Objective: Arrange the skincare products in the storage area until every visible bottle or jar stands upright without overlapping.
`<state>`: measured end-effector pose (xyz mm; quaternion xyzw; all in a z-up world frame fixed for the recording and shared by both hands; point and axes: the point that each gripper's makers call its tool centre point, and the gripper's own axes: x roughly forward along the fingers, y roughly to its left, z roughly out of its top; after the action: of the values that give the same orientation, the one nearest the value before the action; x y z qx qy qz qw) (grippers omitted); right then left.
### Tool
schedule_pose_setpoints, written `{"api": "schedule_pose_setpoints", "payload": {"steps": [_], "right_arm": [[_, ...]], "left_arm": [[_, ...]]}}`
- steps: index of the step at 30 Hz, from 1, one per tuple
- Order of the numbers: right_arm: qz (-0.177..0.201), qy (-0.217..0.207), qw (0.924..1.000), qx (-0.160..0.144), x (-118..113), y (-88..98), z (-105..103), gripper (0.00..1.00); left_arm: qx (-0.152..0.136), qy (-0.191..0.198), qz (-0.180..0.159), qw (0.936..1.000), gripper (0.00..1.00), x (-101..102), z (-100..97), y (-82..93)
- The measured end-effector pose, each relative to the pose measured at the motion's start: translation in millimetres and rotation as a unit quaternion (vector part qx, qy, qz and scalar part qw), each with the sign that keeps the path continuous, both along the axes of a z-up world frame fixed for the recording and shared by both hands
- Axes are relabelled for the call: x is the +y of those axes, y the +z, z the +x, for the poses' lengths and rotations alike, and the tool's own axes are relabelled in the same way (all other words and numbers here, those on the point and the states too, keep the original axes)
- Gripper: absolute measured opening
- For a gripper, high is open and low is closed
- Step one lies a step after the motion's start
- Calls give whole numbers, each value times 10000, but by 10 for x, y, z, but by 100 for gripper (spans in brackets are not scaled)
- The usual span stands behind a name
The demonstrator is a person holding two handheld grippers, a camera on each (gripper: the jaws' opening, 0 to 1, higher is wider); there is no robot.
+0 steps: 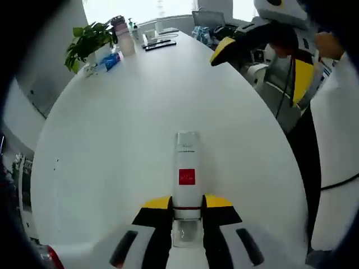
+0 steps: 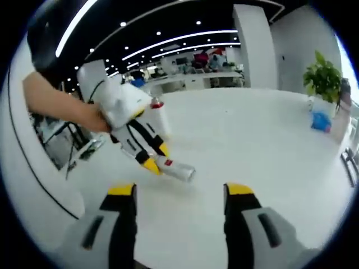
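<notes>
the white table [image 1: 112, 129] spreads across the frame, a potted plant [image 1: 85, 42] at upper left. your left gripper [image 1: 187, 216], bottom centre, is clamped on the white tube [image 1: 187, 168], lying flat. tip it up slowly, base down, before letting go. your right gripper [image 2: 179, 193] hangs spread apart, carrying nothing.

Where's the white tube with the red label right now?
The white tube is clamped between the left gripper jaws, lying low over the white table; the right gripper view shows it left of centre.
</notes>
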<state>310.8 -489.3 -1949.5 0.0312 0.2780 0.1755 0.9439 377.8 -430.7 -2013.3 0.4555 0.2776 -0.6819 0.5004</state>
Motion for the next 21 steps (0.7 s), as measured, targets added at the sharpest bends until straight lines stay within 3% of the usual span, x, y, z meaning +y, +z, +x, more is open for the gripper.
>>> {"api": "schedule_pose_setpoints", "payload": {"steps": [4, 8, 9, 12, 15, 18, 21], "right_arm": [[-369, 639, 9972, -129, 155, 34, 85, 58], [-645, 1371, 9884, -71, 340, 63, 119, 50], [-703, 1540, 9855, -67, 386, 76, 125, 48], [-1113, 2268, 9675, 78, 569, 46, 146, 46], [-1254, 2476, 9606, 179, 643, 16, 171, 41], [-1421, 2708, 9521, 74, 742, 44, 207, 26], [-1595, 2656, 9506, 202, 756, 10, 257, 20]], "left_arm": [[-181, -298, 9, 9994, 18, -2, -72, 200], [-401, -708, 150, 9966, 18, 53, -141, 366], [-437, -790, 182, 9957, 18, 66, -158, 401], [-624, -1004, 280, 9926, 18, 114, -194, 508], [-682, -1252, 440, 9888, 18, 183, -278, 585], [-728, -1250, 494, 9883, 18, 221, -313, 638], [-717, -1219, 605, 9881, 18, 284, -340, 658]]}}
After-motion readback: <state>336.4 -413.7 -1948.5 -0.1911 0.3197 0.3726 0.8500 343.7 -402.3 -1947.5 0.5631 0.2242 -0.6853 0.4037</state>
